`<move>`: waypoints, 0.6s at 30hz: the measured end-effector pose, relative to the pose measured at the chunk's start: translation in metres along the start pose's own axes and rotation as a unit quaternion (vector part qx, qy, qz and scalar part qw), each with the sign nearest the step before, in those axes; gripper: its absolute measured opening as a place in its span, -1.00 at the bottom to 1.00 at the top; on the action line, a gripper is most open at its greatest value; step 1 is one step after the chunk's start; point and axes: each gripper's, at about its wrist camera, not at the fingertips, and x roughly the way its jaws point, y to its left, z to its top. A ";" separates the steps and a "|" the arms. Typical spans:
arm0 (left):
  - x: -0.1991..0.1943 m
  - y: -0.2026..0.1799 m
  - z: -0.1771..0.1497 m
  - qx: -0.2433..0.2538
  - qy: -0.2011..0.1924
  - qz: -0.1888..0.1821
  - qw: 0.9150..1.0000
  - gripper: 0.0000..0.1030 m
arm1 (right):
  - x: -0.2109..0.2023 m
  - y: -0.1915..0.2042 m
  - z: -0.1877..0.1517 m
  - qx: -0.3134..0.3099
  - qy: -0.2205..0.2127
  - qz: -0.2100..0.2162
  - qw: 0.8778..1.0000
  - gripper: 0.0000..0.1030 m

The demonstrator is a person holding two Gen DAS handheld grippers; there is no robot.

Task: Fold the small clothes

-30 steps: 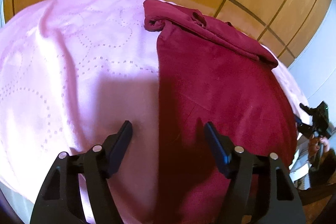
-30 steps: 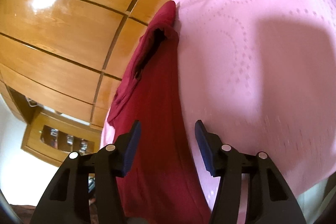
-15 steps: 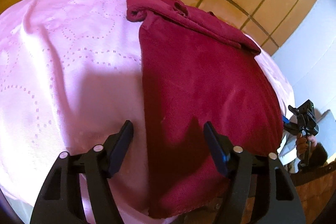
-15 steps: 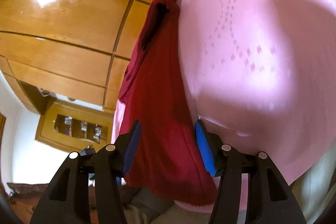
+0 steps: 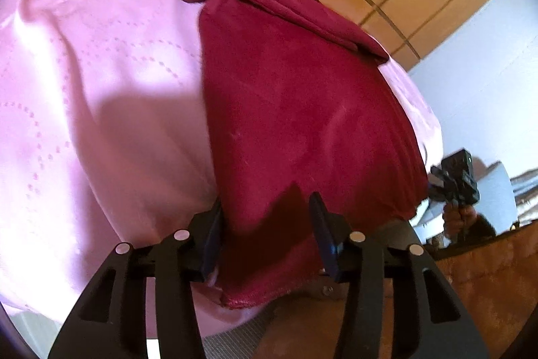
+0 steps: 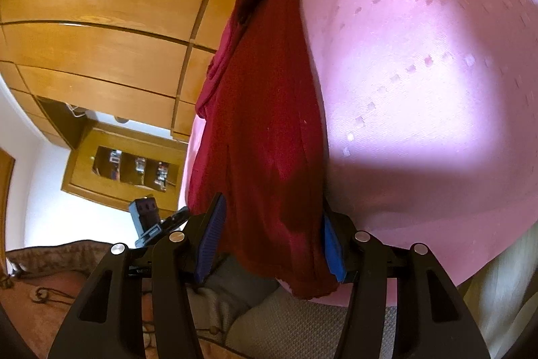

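Observation:
A dark red garment (image 5: 296, 110) lies flat on a pink cloth-covered surface (image 5: 101, 83), its far end bunched. Its near hem hangs over the surface's near edge. My left gripper (image 5: 265, 231) is open, its jaws on either side of the hem's left corner. The same garment (image 6: 265, 130) shows in the right wrist view as a long strip. My right gripper (image 6: 272, 241) is open, its jaws on either side of the hem's other corner. Neither is closed on the cloth.
Wooden wardrobe panels (image 6: 101, 5) stand behind the surface. A brown cushion (image 5: 487, 275) and grey fabric (image 6: 285, 325) lie below the near edge. The right gripper (image 5: 460, 184) shows at the right in the left wrist view.
Both grippers have drawn back to the surface's near edge and now straddle the garment's hanging hem. Both stay open.

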 end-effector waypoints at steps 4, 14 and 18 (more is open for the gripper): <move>0.001 -0.004 -0.001 0.003 -0.005 0.022 1.000 -0.74 | 0.007 0.010 0.000 -0.016 0.015 0.002 1.000 -0.40; -0.023 0.002 0.000 -0.049 -0.054 -0.038 0.997 -0.90 | -0.012 0.023 0.001 -0.056 -0.018 0.043 0.997 -0.77; -0.039 -0.013 0.003 -0.025 -0.073 -0.074 0.994 -0.90 | -0.024 0.035 0.000 -0.081 -0.039 0.067 0.994 -0.77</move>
